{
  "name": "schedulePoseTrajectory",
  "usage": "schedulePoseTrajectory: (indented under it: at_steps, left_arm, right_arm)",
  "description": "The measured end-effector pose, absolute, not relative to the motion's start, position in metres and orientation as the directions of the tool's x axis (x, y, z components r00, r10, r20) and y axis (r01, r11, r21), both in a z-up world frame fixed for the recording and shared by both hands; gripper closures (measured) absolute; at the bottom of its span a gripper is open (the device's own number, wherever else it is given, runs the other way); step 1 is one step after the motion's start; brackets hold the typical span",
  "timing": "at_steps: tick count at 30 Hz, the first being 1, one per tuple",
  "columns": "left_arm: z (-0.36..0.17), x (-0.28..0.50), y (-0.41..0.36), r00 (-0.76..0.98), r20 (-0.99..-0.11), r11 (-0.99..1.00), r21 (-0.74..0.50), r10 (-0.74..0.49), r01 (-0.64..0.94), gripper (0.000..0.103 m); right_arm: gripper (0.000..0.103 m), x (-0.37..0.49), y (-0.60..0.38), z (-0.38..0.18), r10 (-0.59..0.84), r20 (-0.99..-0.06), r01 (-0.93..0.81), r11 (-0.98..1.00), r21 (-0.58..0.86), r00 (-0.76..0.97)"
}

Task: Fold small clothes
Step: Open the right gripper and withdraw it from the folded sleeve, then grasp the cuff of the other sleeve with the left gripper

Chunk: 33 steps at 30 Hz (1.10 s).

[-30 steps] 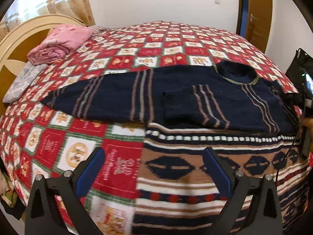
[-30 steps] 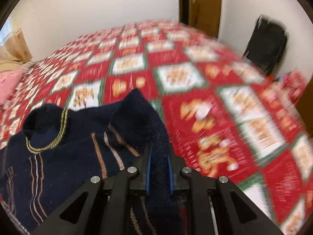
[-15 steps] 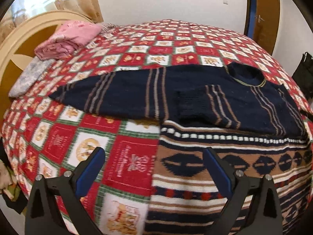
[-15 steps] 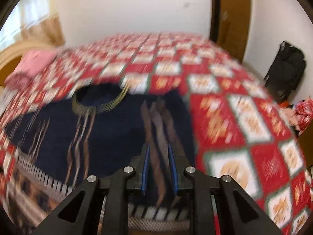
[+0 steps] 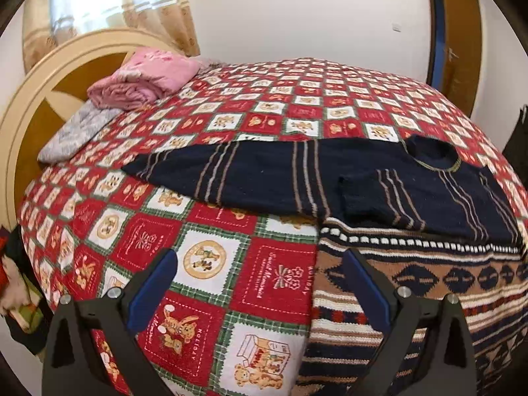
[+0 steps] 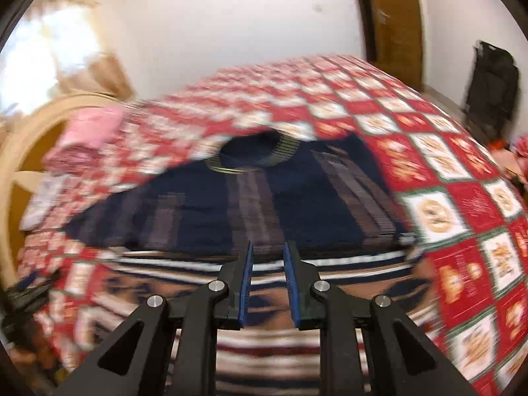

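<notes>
The sweater (image 5: 379, 191) lies flat across the bed (image 5: 280, 99), neck hole toward the far wall, its patterned hem at the near edge of the bed. One sleeve (image 5: 373, 198) is already folded in over the chest; the other sleeve (image 5: 204, 171) runs out long from the sweater toward the headboard (image 5: 19, 138). Beyond that sleeve, by the headboard, sits a pink bundle (image 5: 145, 79).

What could go wrong: the knit looks thick and loose, so if the long sleeve is taken by its cuff alone it will likely sag and drag the body askew, undoing the fold already made. The hem also hangs over the bed's edge, and a pull toward the near side could slide the whole sweater off. The right wrist view is badly smeared, so that hand seems to be moving fast; a hasty pinch may catch the bedcover along with the wool.

The left gripper (image 5: 260, 283) hovers off the sweater's hem corner, jaws spread wide, holding and touching nothing. The right gripper (image 6: 268, 277) hangs above the hem's middle, jaws set narrowly apart with a clear gap, nothing between them
</notes>
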State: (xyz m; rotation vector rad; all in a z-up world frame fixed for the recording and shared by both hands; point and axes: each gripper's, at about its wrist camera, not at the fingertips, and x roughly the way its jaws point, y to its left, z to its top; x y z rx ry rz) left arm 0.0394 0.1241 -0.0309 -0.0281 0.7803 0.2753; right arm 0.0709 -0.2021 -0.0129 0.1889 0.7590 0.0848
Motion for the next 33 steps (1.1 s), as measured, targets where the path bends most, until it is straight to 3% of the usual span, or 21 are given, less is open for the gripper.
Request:
schedulePoseTrajectory:
  at_steps: [9,14,18,22,27,31,33]
  left_arm:
    - [-0.030,0.059,0.174,0.674,-0.678,0.933,0.047,0.292,-0.357,0.001]
    - [-0.037,0.077,0.211,0.668,-0.678,0.911,0.006,0.308,-0.413,0.001]
    - [-0.057,0.110,0.267,0.602,-0.733,0.851,-0.060,0.318,-0.522,0.001]
    - [-0.079,0.138,0.318,0.534,-0.780,0.769,-0.109,0.326,-0.629,0.013]
    - [-0.105,0.175,0.358,0.506,-0.834,0.705,-0.222,0.222,-0.674,0.024]
    - [-0.111,0.190,0.356,0.494,-0.830,0.707,-0.184,0.261,-0.683,0.025]
    - [-0.113,0.197,0.351,0.485,-0.828,0.723,-0.149,0.281,-0.674,0.034]
  right_arm:
    - [0.083,0.033,-0.069,-0.017,0.321,-0.660,-0.259,0.946,0.194,0.679]
    - [0.083,0.031,-0.058,-0.031,0.327,-0.681,-0.263,0.944,0.201,0.655]
    - [0.083,0.027,-0.058,-0.033,0.320,-0.686,-0.262,0.946,0.192,0.654]
    - [0.083,0.030,-0.061,-0.038,0.317,-0.698,-0.257,0.947,0.194,0.642]
    - [0.083,0.035,-0.063,-0.042,0.312,-0.716,-0.244,0.949,0.200,0.625]
    - [0.083,0.036,-0.068,-0.043,0.299,-0.722,-0.224,0.954,0.201,0.624]
    - [0.083,0.038,-0.072,-0.045,0.295,-0.727,-0.209,0.955,0.210,0.620]
